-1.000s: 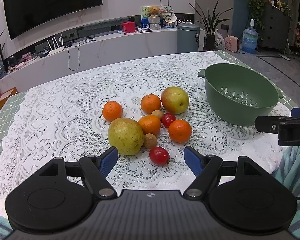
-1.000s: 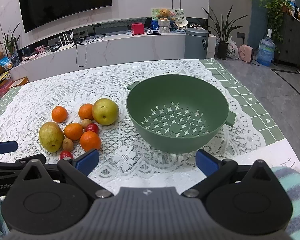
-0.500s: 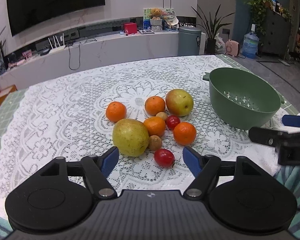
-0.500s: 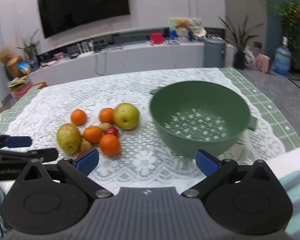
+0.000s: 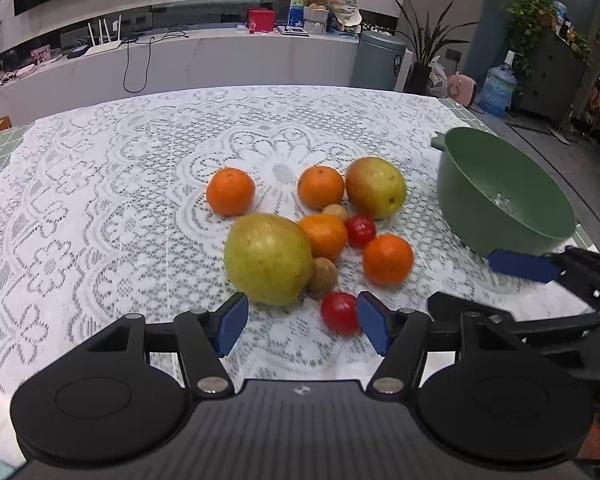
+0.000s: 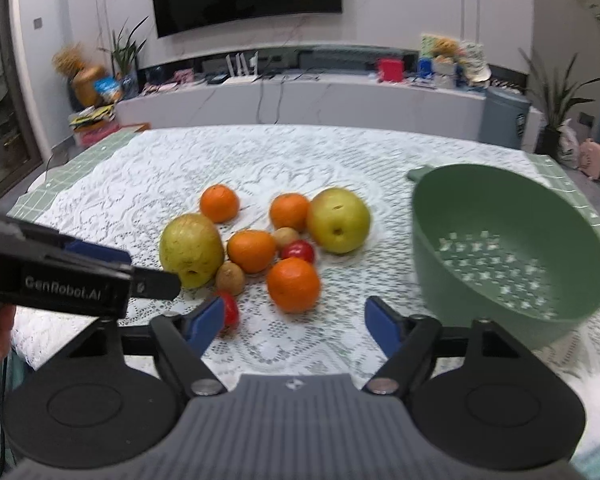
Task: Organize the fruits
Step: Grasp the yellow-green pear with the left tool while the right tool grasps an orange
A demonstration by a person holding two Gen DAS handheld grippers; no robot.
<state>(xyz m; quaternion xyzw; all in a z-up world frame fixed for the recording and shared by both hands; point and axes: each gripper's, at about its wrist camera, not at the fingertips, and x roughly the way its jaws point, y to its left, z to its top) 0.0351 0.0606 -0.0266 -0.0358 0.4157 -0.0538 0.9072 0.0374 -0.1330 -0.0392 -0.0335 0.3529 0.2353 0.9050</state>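
Note:
A cluster of fruit lies on the lace tablecloth: a large yellow-green pear, a second pear, several oranges such as the nearest one, two kiwis and two red tomatoes, the nearest tomato just ahead of my left gripper. That gripper is open and empty. My right gripper is open and empty, close behind an orange. A green colander stands empty to the right; it also shows in the left wrist view.
The lace cloth covers a green tiled table. The right gripper's fingers reach in beside the colander in the left wrist view. A TV console and plants stand beyond the table.
Both grippers have moved toward the fruit cluster. The right one has swung left, from facing the colander to facing the fruit. Both stay open.

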